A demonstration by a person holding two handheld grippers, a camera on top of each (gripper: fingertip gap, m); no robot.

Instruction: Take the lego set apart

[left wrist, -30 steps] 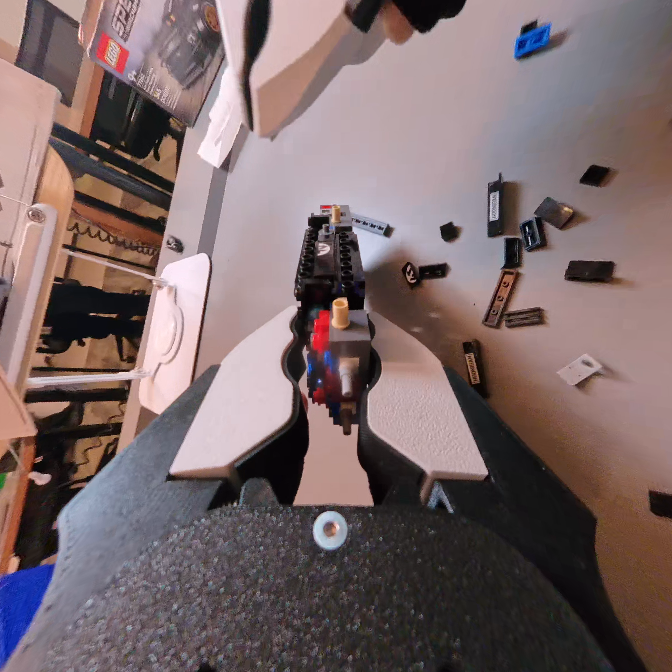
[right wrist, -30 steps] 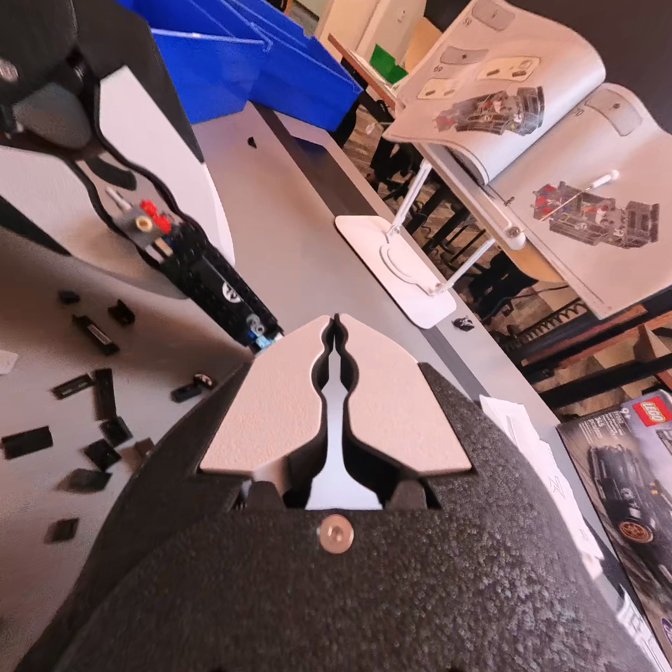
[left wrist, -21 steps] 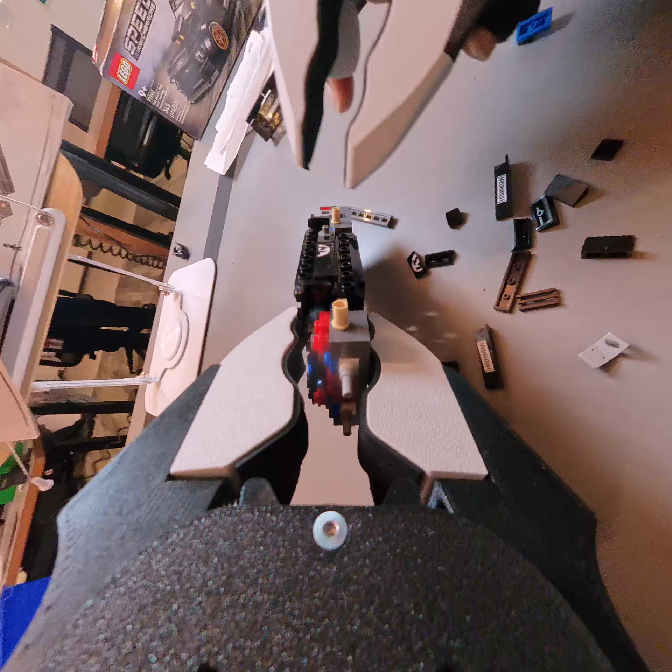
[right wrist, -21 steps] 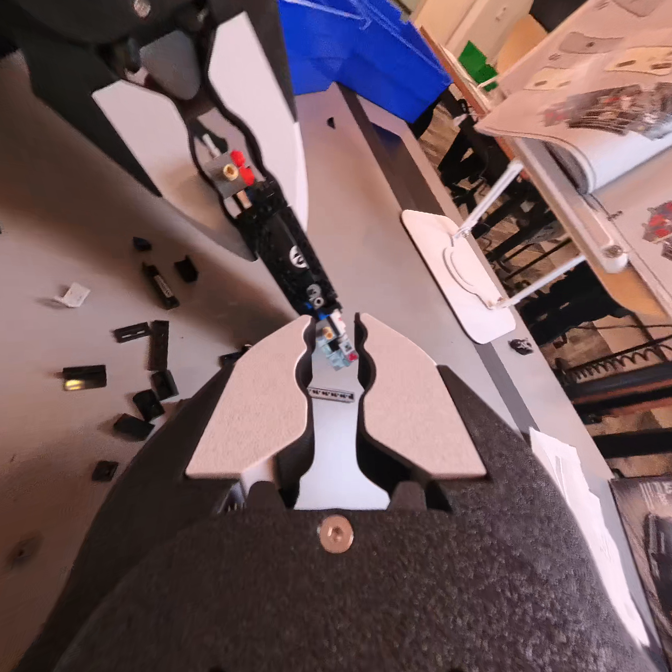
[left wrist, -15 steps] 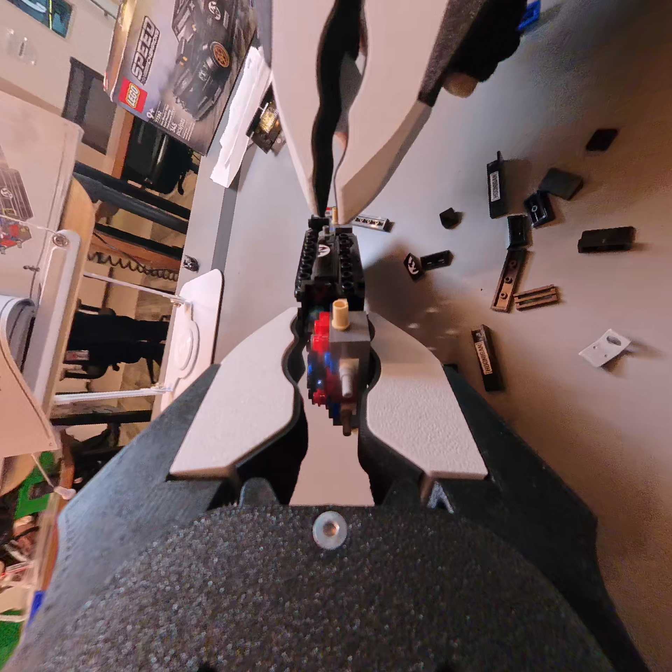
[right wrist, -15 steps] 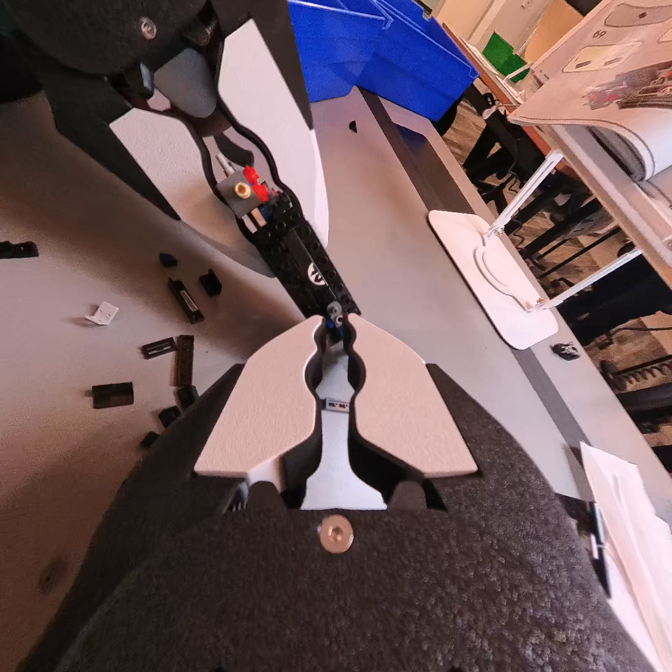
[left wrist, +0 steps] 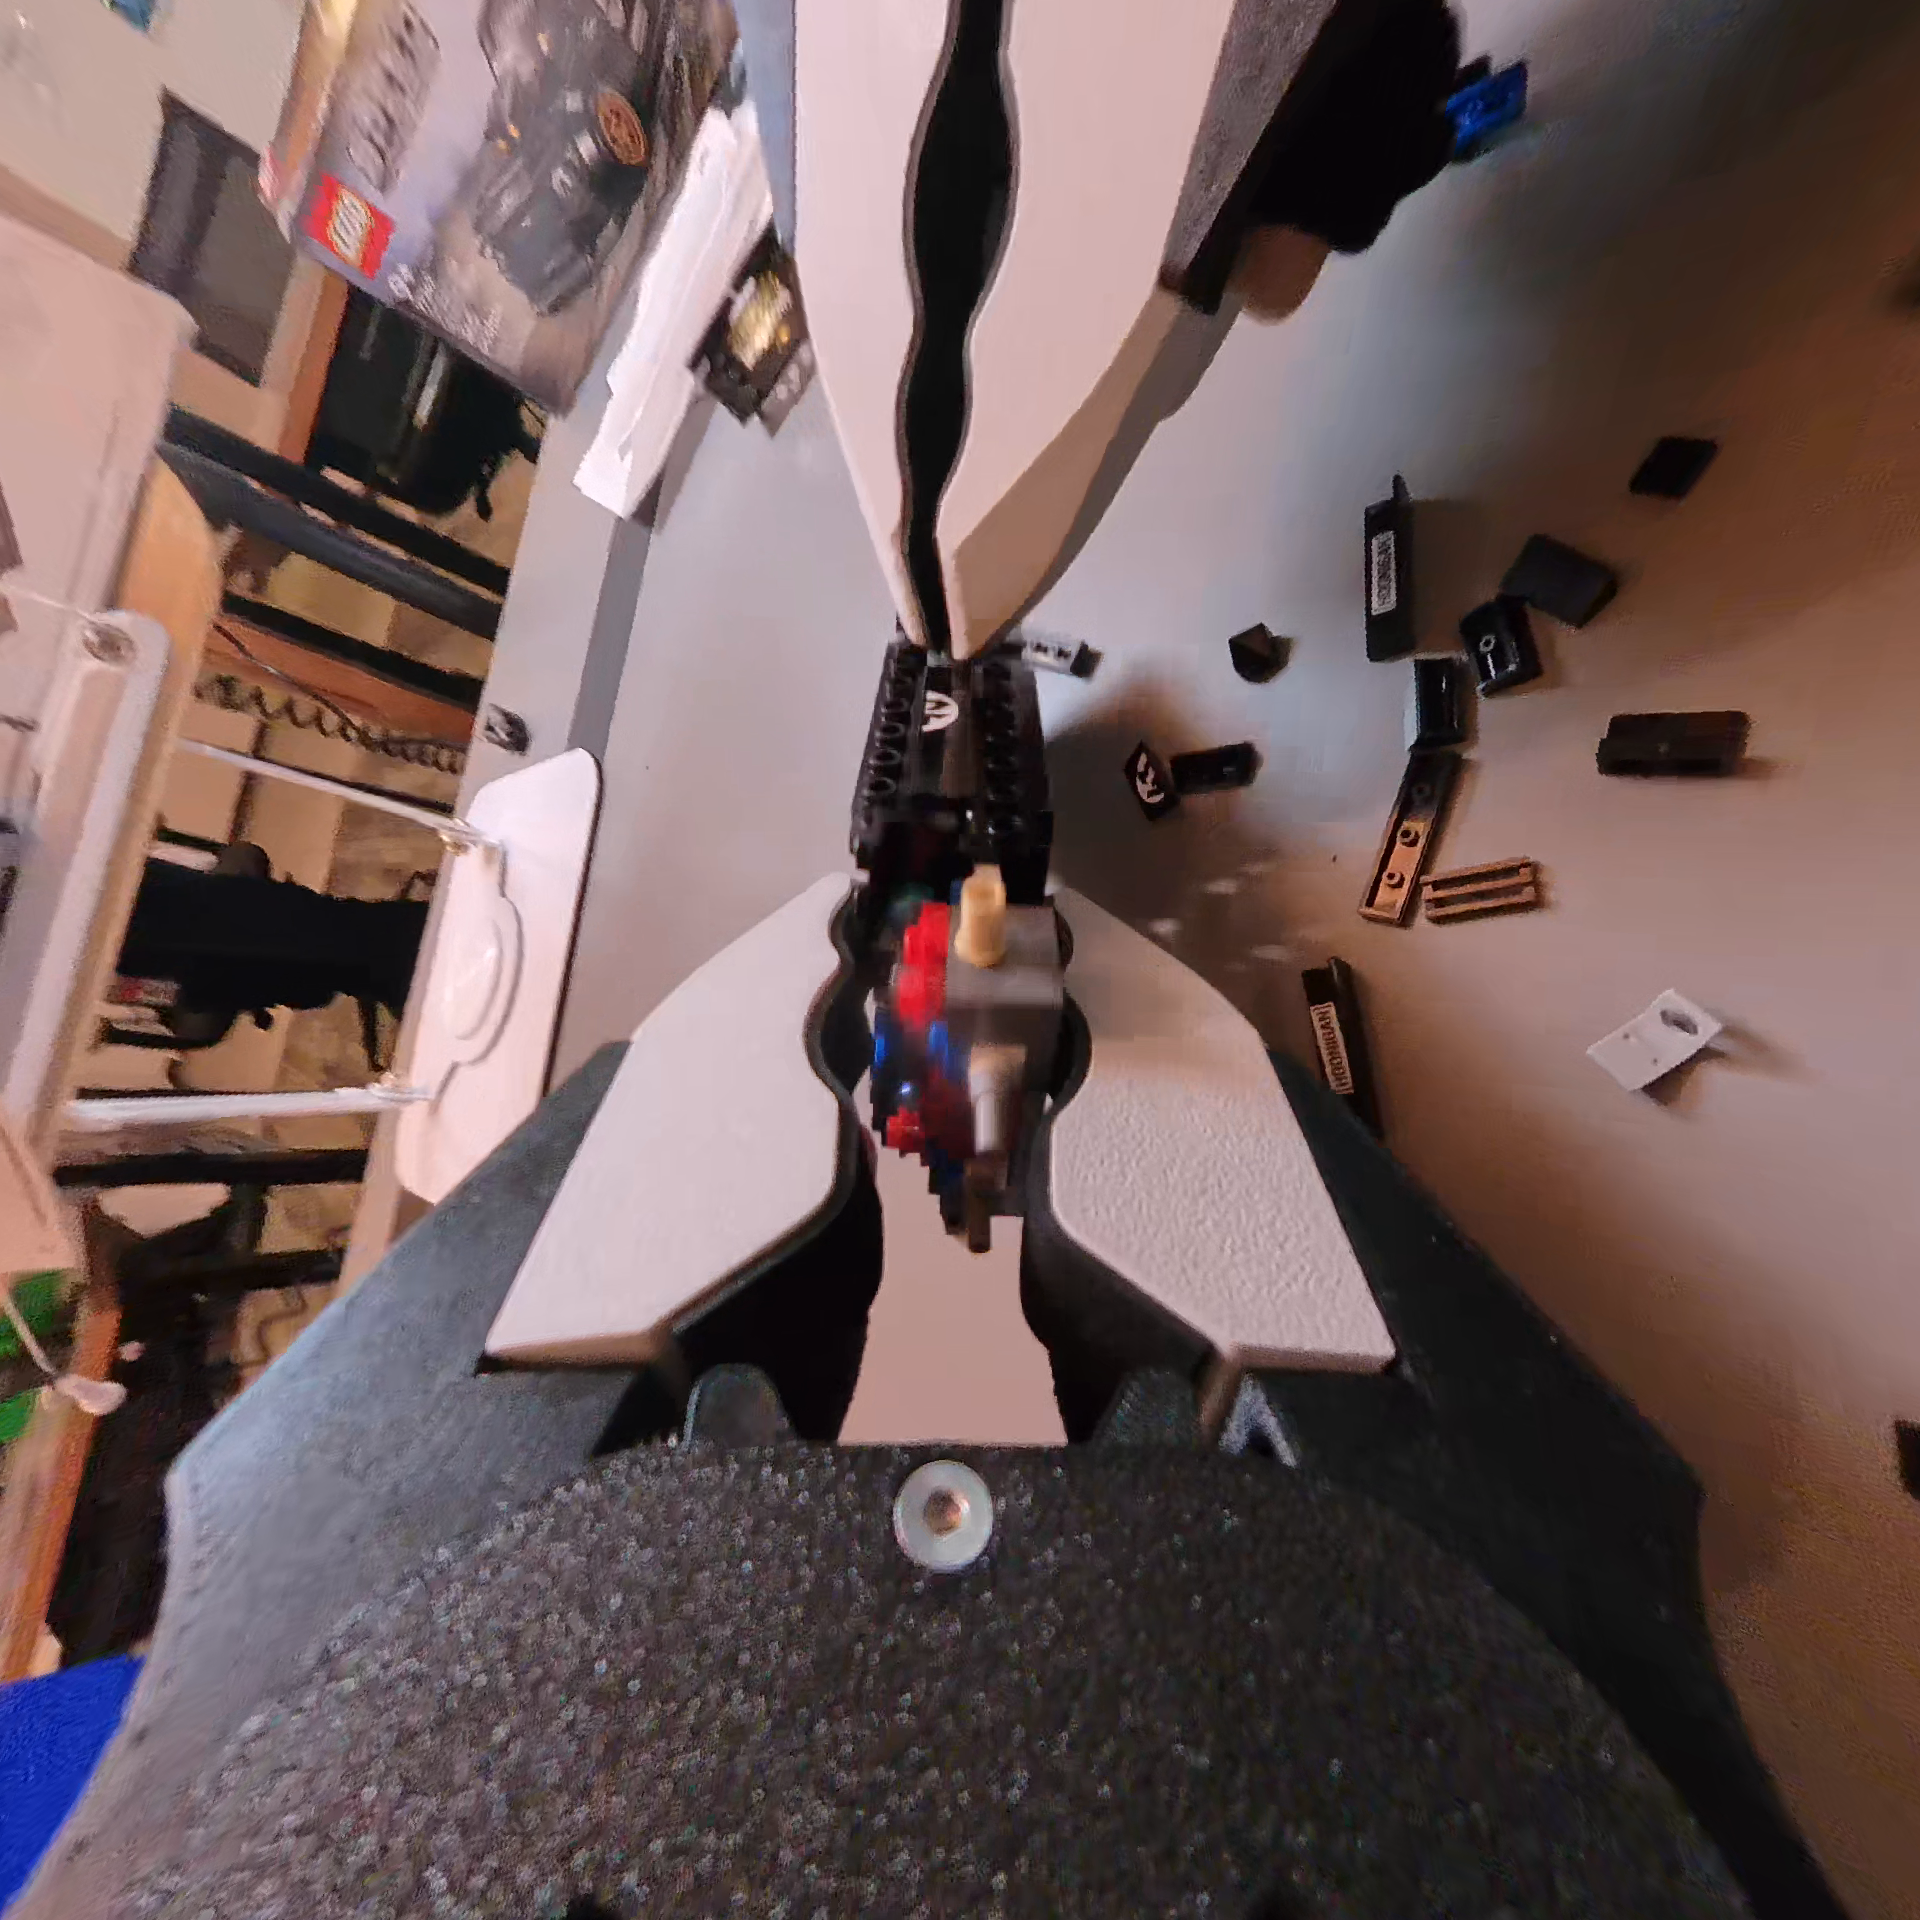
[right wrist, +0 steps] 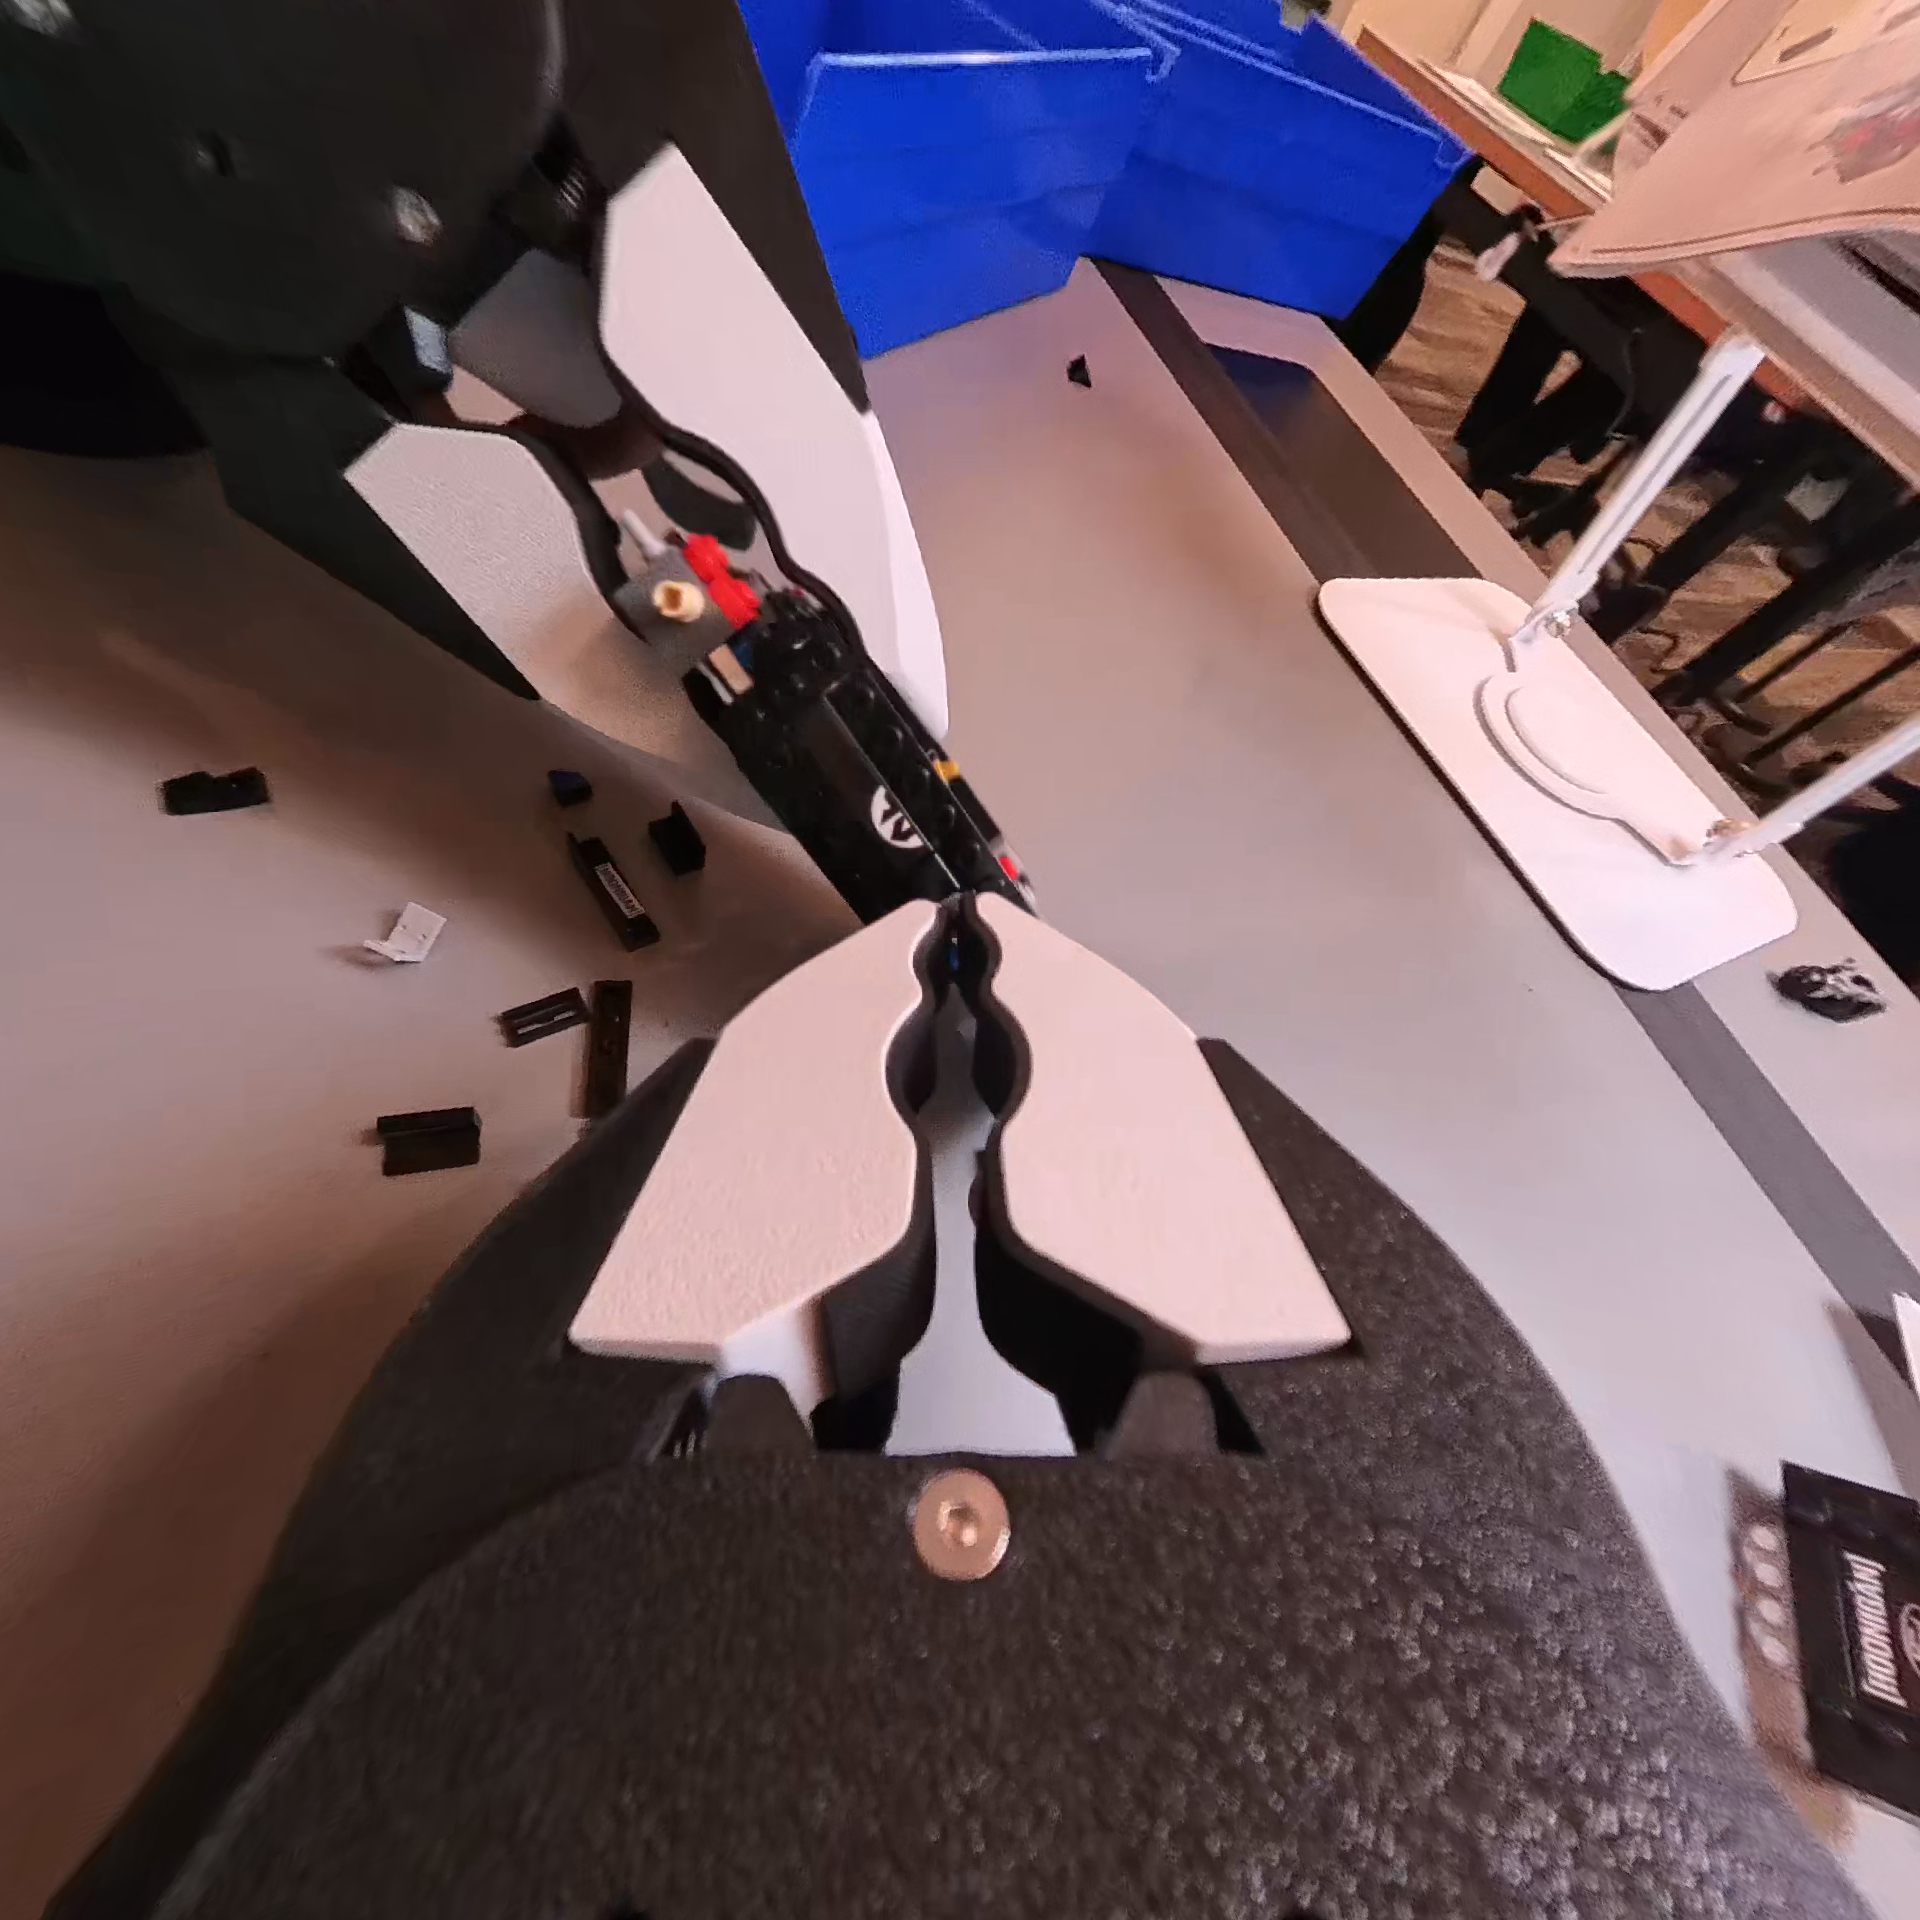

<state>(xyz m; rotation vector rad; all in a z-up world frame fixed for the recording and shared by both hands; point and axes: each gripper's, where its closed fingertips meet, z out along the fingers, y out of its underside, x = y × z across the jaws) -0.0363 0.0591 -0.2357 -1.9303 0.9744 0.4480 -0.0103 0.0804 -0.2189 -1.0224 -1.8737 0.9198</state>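
A workshop or lab: a long grey tabletop [right wrist: 1195, 727] with blue bins [right wrist: 1039, 177], an instruction booklet on a white stand [right wrist: 1558, 769], more desks and dangling cables behind.

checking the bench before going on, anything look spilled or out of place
Loose black lego pieces lie scattered over the grey table, fitting a teardown. One small black bit sits alone near the blue bins. Nothing looks damaged.

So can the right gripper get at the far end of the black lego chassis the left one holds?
Probably yes: right gripper tips already pinch the black lego chassis far end; nothing blocks it, left gripper clamps the near end.
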